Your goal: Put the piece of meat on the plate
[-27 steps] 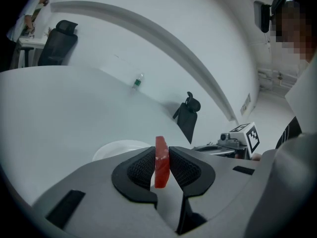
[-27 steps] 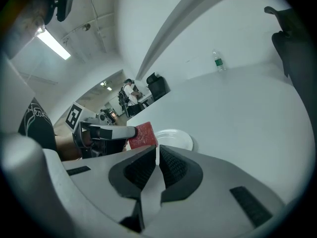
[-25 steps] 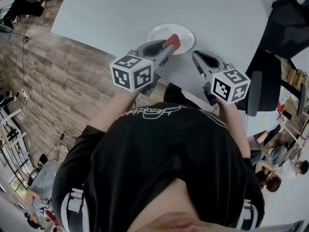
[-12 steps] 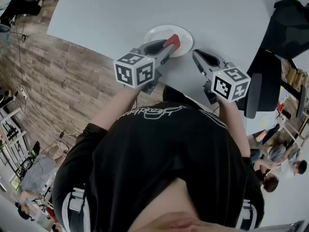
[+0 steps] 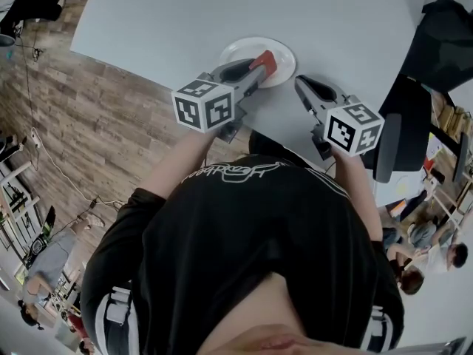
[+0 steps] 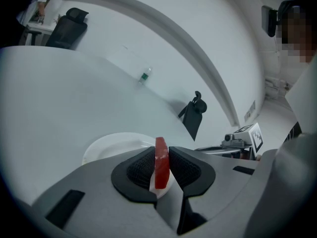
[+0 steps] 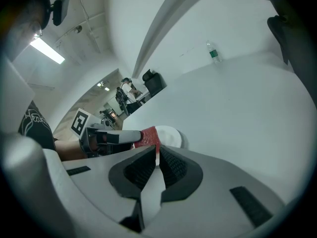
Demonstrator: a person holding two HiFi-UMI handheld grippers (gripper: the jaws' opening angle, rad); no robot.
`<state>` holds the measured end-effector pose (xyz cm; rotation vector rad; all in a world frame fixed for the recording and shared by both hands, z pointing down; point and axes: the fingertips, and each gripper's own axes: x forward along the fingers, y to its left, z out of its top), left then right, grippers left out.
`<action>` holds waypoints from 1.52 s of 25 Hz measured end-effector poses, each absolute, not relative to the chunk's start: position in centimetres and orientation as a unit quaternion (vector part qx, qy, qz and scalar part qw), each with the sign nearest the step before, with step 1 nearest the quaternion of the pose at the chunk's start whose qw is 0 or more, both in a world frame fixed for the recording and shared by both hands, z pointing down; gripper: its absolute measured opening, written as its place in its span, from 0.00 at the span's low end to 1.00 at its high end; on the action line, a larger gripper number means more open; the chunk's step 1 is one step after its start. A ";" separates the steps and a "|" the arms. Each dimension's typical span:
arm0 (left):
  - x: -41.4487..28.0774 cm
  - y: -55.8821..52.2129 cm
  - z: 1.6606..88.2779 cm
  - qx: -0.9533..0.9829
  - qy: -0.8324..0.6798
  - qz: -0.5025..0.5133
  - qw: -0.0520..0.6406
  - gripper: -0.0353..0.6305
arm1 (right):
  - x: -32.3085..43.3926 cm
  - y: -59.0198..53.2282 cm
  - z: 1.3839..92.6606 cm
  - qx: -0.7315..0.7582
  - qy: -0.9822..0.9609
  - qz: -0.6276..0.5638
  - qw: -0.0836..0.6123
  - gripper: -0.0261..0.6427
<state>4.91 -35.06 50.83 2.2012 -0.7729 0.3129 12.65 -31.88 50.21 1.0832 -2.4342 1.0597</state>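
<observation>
1. Jaws of the left gripper (image 6: 161, 158) were clamped on the piece of meat (image 5: 264, 63), held on edge above the plate's (image 5: 240, 50) near side; the right gripper's (image 7: 158, 163) jaws were together and empty, just beside the plate
2. Released there, the upright slab could probably tip over the plate's rim onto the bench (image 5: 185, 21), or cling to a pad
3. Against a second earlier, little differed: the meat stayed gripped above the plate
</observation>
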 end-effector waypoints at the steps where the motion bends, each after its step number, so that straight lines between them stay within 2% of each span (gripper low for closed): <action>1: 5.0 -35.0 50.9 0.864 -0.304 0.123 0.382 0.19 | 12.7 -31.8 50.2 0.374 -0.840 0.371 0.132 0.07; 9: 3.9 -35.1 51.4 0.861 -0.316 0.140 0.374 0.20 | 11.9 -31.7 50.2 0.371 -0.839 0.378 0.125 0.07; 20: 4.0 -35.7 51.8 0.869 -0.341 0.186 0.306 0.24 | 11.6 -31.9 50.7 0.367 -0.838 0.383 0.128 0.07; 31: 3.0 -36.7 52.1 0.860 -0.362 0.197 0.302 0.26 | 11.7 -32.0 51.0 0.366 -0.837 0.387 0.129 0.07; 38: 1.9 -36.7 51.9 0.853 -0.378 0.202 0.297 0.24 | 11.7 -31.5 51.0 0.364 -0.839 0.383 0.130 0.07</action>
